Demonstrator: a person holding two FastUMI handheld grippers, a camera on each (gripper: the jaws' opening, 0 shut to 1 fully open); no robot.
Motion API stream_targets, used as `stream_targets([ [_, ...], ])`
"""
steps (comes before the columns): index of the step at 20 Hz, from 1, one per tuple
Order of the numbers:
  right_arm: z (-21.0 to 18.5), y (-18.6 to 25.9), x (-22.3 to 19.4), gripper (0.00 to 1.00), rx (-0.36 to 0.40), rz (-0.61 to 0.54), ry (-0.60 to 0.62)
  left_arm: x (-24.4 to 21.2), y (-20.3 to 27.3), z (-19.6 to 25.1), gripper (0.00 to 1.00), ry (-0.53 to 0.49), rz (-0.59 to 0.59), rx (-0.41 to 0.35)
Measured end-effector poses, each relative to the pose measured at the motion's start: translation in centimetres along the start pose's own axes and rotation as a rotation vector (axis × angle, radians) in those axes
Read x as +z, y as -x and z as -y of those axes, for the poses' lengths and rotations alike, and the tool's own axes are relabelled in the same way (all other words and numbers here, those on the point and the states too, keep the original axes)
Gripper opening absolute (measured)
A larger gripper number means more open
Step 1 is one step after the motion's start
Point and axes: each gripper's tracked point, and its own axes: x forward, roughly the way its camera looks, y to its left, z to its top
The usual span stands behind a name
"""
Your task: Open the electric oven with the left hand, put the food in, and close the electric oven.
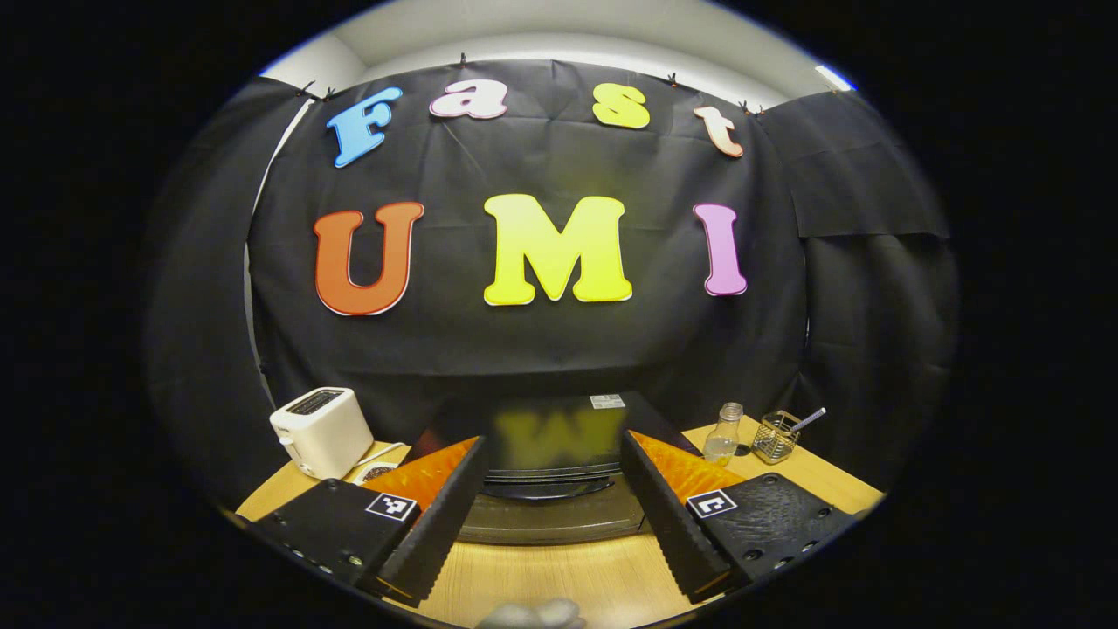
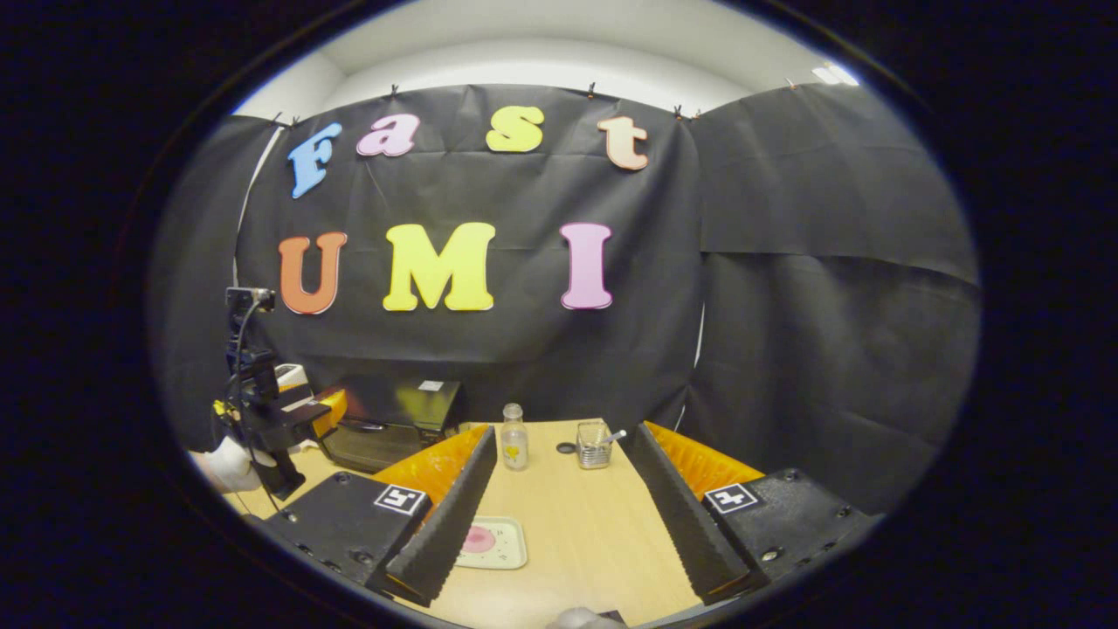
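The electric oven (image 1: 550,476) stands on the worktop (image 1: 559,572) straight ahead of the left gripper (image 1: 555,542), framed between its wide-spread fingers. The right gripper (image 2: 559,546), also wide and empty, has the pink food (image 2: 478,539) on a small tray (image 2: 507,546) just beside its left finger.

Glossy black top on electric oven (image 1: 559,437), mirrored wall. Matt light wood-grain table (image 1: 559,577). Smooth cream plastic toaster (image 1: 321,430). Clear glass bottle (image 2: 514,438). Wire-mesh metal basket (image 1: 776,437). Ribbed matt black fingers (image 1: 437,524), orange plastic behind. Matt creased black cloth wall (image 2: 786,262).
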Motion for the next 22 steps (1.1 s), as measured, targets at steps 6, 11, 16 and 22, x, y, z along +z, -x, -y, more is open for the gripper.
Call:
stream_targets([
  [6, 0.3, 0.0, -0.5, 0.96, -0.042, -0.029, 0.026, -4.9, -5.4, -1.3, 0.96, 0.014, -0.1, 0.035],
  [11, 0.8, 0.0, -0.6, 1.0, -0.056, -0.039, 0.019, -6.6, -6.4, -1.2, 0.95, -0.009, -0.13, 0.041],
  [16, 0.6, 0.2, -1.0, 1.0, -0.049, -0.041, 0.003, -6.6, -5.5, -1.2, 0.96, 0.013, -0.138, 0.047],
  [22, 0.4, 0.2, -0.8, 1.0, -0.018, -0.038, -0.008, -7.2, -3.7, -1.0, 0.96, 0.002, -0.158, 0.035],
])
